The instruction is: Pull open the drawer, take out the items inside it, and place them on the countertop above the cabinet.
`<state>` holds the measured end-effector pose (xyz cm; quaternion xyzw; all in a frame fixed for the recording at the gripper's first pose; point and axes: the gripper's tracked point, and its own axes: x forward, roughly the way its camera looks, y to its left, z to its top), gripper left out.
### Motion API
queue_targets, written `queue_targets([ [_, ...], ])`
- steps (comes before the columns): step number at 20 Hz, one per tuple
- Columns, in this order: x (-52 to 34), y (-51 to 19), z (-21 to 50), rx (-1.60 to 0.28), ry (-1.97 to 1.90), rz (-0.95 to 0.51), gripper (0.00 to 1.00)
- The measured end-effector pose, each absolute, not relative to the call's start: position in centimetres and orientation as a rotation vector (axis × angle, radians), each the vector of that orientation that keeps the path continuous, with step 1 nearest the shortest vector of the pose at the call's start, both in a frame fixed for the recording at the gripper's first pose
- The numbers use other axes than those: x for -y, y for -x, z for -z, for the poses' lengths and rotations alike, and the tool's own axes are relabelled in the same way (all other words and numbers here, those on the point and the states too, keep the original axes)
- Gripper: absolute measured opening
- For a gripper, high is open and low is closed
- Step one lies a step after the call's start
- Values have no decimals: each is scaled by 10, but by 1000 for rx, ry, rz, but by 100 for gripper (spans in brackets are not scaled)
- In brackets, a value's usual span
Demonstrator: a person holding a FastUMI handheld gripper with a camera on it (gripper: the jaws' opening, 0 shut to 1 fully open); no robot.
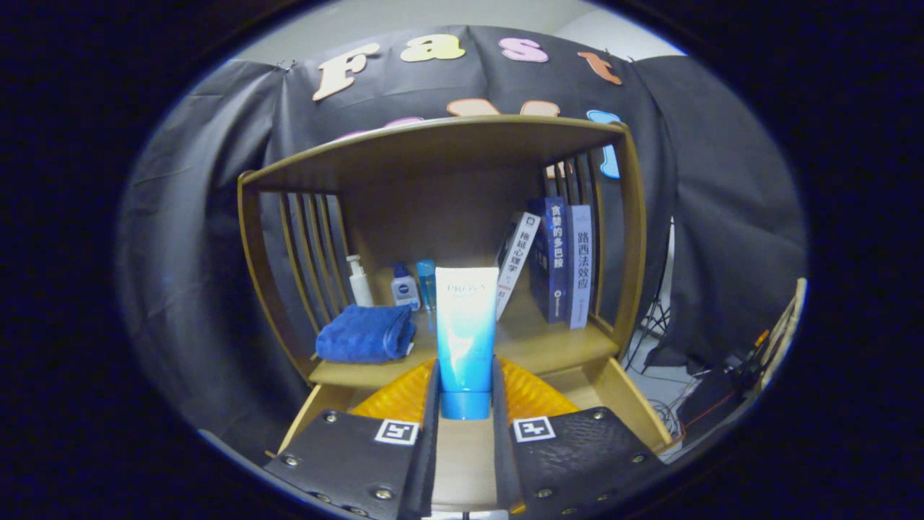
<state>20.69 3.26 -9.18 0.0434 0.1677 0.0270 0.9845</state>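
Note:
A blue-and-white tube [465, 336] stands cap-down between my fingers, and my gripper [465, 386] is shut on its lower part, just above the blue cap. Below and behind it the wooden drawer [624, 397] is pulled open; its inside is mostly hidden by my fingers. The countertop [556, 343] of the wooden cabinet lies just beyond the tube, under an upper shelf board.
On the countertop a folded blue towel [364, 334] lies at the left, with three small bottles [404, 287] behind it. Three books [556, 260] stand at the right against the slatted side. Cables and a stand [664, 325] sit on the floor to the right.

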Motion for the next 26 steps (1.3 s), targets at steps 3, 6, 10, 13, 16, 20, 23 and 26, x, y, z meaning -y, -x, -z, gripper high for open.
queue_targets([
  [3,-33,-239,105,-376,-83,-52,33],
  [6,-35,-273,128,-427,-55,-46,33],
  [10,-40,-315,165,-498,-22,-39,34],
  [13,-42,-336,192,-542,-5,-35,34],
  [16,-49,-349,213,-570,-5,-44,34],
  [20,-58,-357,246,-638,-7,-62,34],
  [23,-60,-368,250,-638,-46,-57,34],
  [26,-59,-373,256,-646,-63,-49,36],
])
